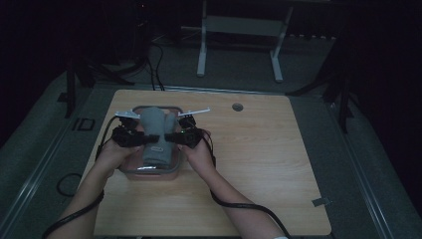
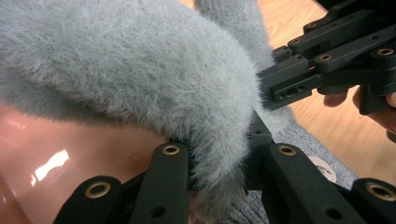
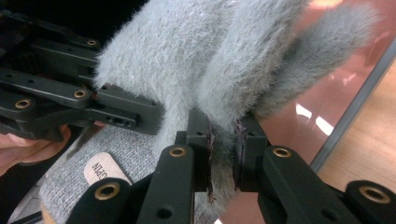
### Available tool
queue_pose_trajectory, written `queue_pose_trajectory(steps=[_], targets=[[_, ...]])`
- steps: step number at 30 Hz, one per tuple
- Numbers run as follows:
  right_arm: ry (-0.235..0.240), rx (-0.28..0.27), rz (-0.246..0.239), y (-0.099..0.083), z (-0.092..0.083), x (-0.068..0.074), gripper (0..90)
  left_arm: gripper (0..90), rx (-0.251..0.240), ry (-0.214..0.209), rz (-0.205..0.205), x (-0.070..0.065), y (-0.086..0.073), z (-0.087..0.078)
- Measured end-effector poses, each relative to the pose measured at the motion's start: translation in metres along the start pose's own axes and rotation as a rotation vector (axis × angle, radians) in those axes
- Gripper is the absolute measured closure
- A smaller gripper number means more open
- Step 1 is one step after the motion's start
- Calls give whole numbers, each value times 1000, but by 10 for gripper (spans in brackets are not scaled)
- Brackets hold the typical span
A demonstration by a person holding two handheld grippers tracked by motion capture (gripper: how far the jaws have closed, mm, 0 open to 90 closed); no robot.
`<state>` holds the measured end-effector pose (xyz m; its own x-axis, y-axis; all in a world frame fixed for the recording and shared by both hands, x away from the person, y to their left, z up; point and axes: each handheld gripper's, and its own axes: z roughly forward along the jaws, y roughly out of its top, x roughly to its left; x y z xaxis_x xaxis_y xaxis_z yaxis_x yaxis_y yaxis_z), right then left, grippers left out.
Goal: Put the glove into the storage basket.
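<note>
Grey and fuzzy, a soft slipper [image 1: 153, 130] lies over a clear pinkish plastic box [image 1: 173, 167] on the left half of a wooden table [image 1: 259, 164]. In the high view the slipper runs from the near edge of the box toward its far edge, with its furry cuff at the far end and a knitted part bearing a small oval label at the near end.

Both grippers meet at the slipper, one from each side. The left gripper [image 1: 149, 140] comes in from the left, held in the person's left hand [image 1: 115, 152], and its jaws are pinched narrow on a fold of the grey fur; the left gripper view shows the fur bunched between the two black jaws, with the pink wall of the box just beneath on the left. The right gripper [image 1: 169, 137] comes in from the right, held in the right hand [image 1: 198, 152], and its jaws too are clamped narrow on a fold of fur, the pads pressing the pile from both sides in the right gripper view. There the label sits just left of the jaws, and the box rim runs along the right beside bare wood.

The two grippers are close together, almost tip to tip, above the middle of the slipper. A black cable [image 1: 249, 205] trails along the right forearm toward the near edge of the table.
</note>
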<state>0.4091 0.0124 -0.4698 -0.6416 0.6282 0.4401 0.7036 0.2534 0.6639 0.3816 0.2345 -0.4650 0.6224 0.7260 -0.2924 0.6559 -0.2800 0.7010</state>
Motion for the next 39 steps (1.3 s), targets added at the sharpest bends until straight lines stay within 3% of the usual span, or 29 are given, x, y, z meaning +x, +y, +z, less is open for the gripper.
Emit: queue_pose_trajectory(steps=[8,12,14,16,19,22,24,26,29,32,36,37,39], targets=[[-51,78,-6,-7,26,-5,792,767,83,40,-52,8,-9,16],[-76,107,-13,-8,34,-7,790,766,127,67,-58,9,-8,24],[-99,118,-33,-7,35,-5,770,765,147,74,-66,10,-6,26],[-109,136,-18,-5,35,-4,732,765,170,80,-85,12,-4,29],[-110,118,-42,-2,26,0,659,764,217,98,-108,13,-2,36],[-93,62,-78,3,11,6,602,755,259,92,-114,13,1,43],[-64,31,-98,4,2,10,500,730,256,102,-99,13,1,45],[-60,11,-122,4,-5,12,479,682,246,115,-104,14,1,46],[-36,-6,-155,1,-15,10,406,542,222,180,-83,10,1,44],[-31,-3,-155,-1,-23,5,357,454,209,226,-74,6,2,39],[7,-27,-148,-7,-35,-5,239,382,177,248,-73,4,1,27],[14,-27,-160,-8,-37,-8,180,370,164,252,-70,4,0,23],[0,-25,-206,-13,-43,-11,160,337,134,255,-70,4,-2,16]])
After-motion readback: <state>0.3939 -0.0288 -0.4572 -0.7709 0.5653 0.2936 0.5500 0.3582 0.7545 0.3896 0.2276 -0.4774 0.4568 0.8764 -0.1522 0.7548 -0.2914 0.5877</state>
